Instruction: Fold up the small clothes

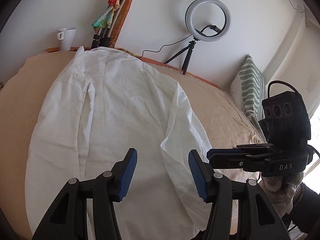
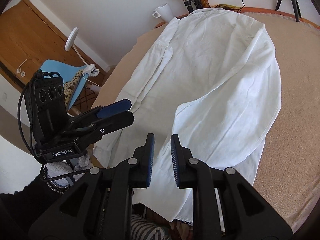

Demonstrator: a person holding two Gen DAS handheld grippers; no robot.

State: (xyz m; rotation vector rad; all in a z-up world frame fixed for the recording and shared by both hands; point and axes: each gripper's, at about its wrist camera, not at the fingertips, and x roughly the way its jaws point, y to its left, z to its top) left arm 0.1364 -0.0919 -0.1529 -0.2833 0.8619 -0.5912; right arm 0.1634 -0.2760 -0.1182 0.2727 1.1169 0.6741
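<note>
A white long-sleeved shirt [image 1: 120,100] lies flat on the beige-covered table [image 1: 220,108], collar at the far edge. Both sleeves are folded in over the body; the right sleeve [image 2: 230,120] lies across it as a wide flap. In the left wrist view, my left gripper [image 1: 162,154] hovers open over the shirt's near part, and nothing sits between its blue pads. My right gripper [image 2: 162,137] is over the shirt's near hem, its jaws a narrow gap apart and empty. Each gripper shows side-on in the other's view: the right gripper [image 1: 209,155], the left gripper [image 2: 131,110].
A white mug [image 1: 67,37], a bundle of tripod legs with a coloured cloth [image 1: 109,20] and a ring light on a small tripod [image 1: 208,19] stand along the far edge. A striped cushion [image 1: 250,88] is at the right. A blue chair [image 2: 76,80] and a wooden door [image 2: 30,46] are beyond the table's left side.
</note>
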